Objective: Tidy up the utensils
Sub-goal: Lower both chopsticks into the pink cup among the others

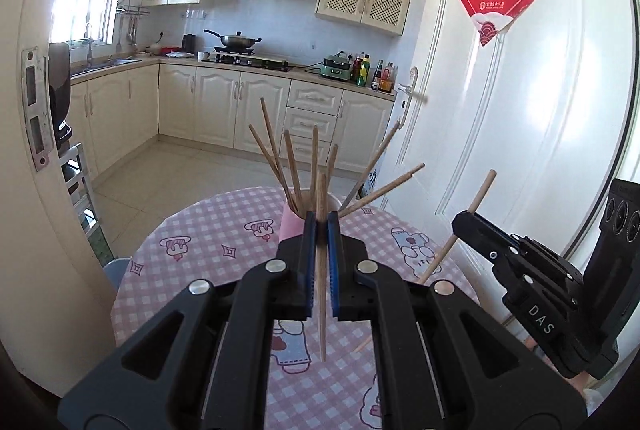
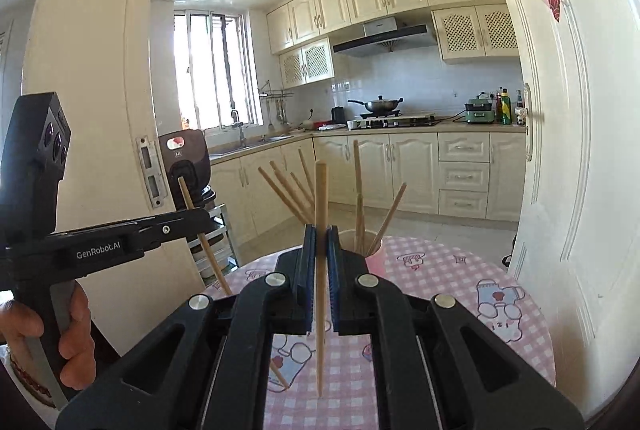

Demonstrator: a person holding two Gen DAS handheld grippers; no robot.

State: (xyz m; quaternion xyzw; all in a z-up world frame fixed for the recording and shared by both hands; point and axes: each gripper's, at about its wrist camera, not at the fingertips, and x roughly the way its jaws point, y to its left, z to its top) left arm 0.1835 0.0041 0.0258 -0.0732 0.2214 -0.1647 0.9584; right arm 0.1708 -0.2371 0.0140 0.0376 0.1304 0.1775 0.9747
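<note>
Chopsticks everywhere, and the pink cup (image 1: 289,221) on the checked tabletop (image 1: 208,242) is where they belong: a fan of them (image 1: 294,170) already stands in it, splayed in all directions.

Left of the cup, the left tongs (image 1: 321,226) are clamped on one chopstick (image 1: 321,270), held near upright, thick end up and tip pointing down at the tabletop, just short of the cup. From the other side you can see that stick (image 2: 204,230) slanting a little in the left tongs (image 2: 202,218).

Right of the cup, the right tongs (image 2: 320,234) pinch a second chopstick (image 2: 320,270), also near vertical, tip hanging above the tabletop; the cup (image 2: 374,254) sits just beyond and slightly right of them. In the left view, the right tongs (image 1: 466,220) hold that stick (image 1: 460,230) at a tilt.

A loose stick (image 2: 278,376) lies on the tabletop nearer than the cup.

Now the risk: those splayed sticks crowd the mouth. Lower either chopstick off line and I'd expect it to strike one, slip in the pads, or nudge the light cup over. Both going in together could clash.
</note>
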